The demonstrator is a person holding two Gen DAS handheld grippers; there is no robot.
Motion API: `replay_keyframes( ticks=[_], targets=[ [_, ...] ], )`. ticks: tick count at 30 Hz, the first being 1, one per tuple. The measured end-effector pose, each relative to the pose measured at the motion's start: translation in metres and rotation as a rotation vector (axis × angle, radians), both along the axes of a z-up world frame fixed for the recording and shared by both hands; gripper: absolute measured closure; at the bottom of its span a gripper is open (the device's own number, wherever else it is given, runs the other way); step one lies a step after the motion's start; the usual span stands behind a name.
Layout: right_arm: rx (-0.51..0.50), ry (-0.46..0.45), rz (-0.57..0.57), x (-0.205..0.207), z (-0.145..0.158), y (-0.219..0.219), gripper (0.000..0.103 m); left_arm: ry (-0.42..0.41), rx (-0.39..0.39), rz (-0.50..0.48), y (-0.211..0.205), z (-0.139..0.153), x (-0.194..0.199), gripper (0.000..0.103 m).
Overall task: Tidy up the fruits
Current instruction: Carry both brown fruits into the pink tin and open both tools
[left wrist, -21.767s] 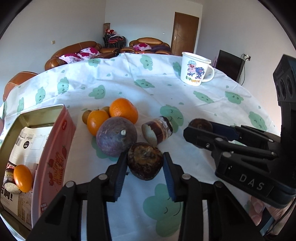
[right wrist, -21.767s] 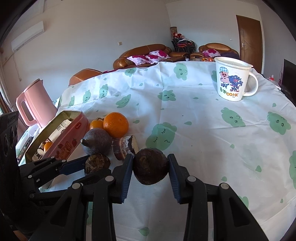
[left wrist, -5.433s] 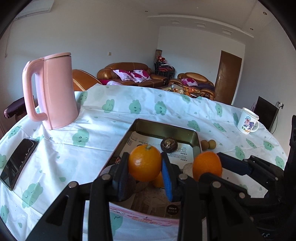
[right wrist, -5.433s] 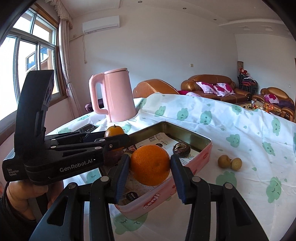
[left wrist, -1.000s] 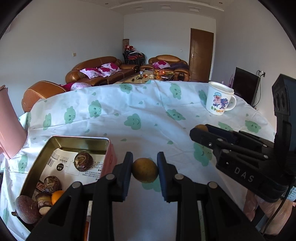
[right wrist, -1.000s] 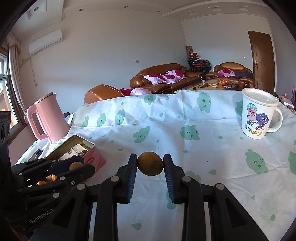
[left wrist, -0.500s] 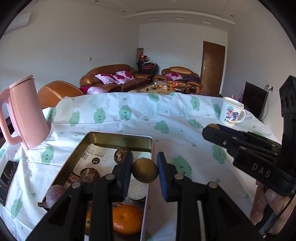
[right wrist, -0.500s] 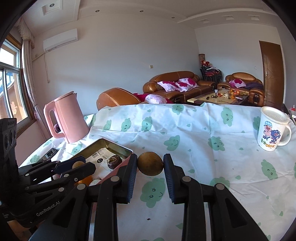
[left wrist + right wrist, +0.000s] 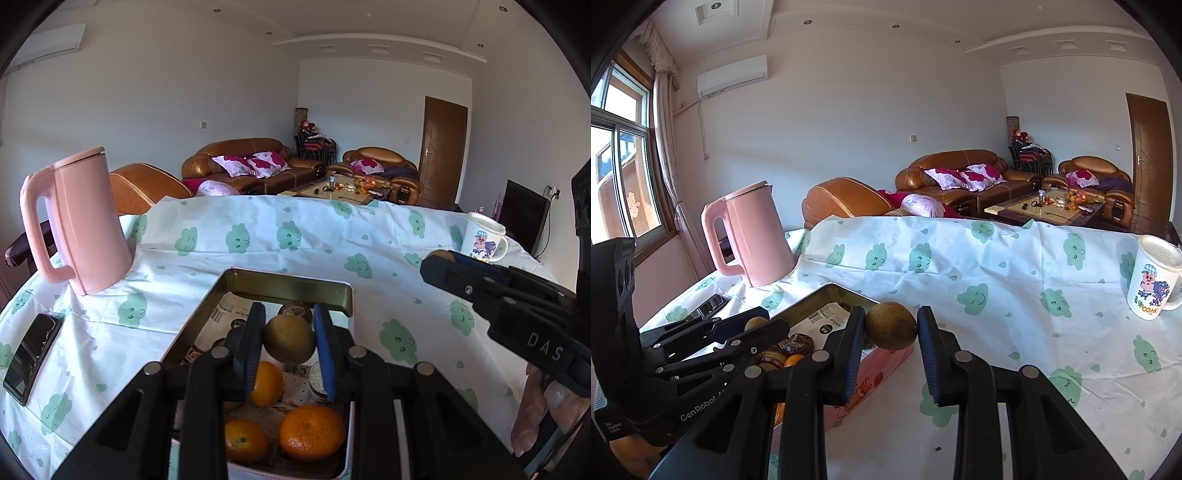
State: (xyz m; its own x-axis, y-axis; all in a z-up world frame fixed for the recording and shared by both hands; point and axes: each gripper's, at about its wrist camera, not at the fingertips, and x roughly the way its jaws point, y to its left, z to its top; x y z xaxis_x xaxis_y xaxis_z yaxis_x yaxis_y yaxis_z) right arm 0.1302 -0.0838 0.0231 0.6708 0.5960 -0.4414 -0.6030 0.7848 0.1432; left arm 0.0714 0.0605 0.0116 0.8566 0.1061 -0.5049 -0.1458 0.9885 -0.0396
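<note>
My left gripper (image 9: 289, 341) is shut on a small brown fruit (image 9: 289, 343) and holds it above the open tin box (image 9: 288, 288). The box holds three oranges (image 9: 311, 432), a dark round fruit (image 9: 293, 308) and other dark fruits on printed paper. My right gripper (image 9: 891, 330) is shut on a second small brown fruit (image 9: 891, 329), held just right of the pink-sided tin box (image 9: 834, 291). The left gripper (image 9: 753, 326) shows in the right wrist view over the box. The right gripper (image 9: 443, 258) shows at the right of the left wrist view.
A pink kettle (image 9: 79, 225) stands back left on the cloud-print tablecloth (image 9: 258, 236). A black phone (image 9: 31, 354) lies near the left edge. A white cartoon mug (image 9: 1152, 282) stands at the far right. Sofas and a coffee table lie beyond the table.
Both grippers have swung left with their brown fruits. The left one now hangs over the middle of the tin box; the right one has come up beside the box's right side.
</note>
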Motion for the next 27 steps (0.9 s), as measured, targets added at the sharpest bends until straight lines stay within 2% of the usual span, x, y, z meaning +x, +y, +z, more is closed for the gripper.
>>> replay_keyframes(
  ticks=[14,27],
  targets=[
    [-0.015,-0.030,0.057,-0.006,0.012,0.034,0.072,-0.023,0.024,0.054,0.028,0.004,-0.005,0.075],
    [-0.021,0.000,0.091,-0.002,0.000,0.064,0.072,-0.030,0.045,0.091,0.047,0.003,-0.004,0.075]
  ],
)
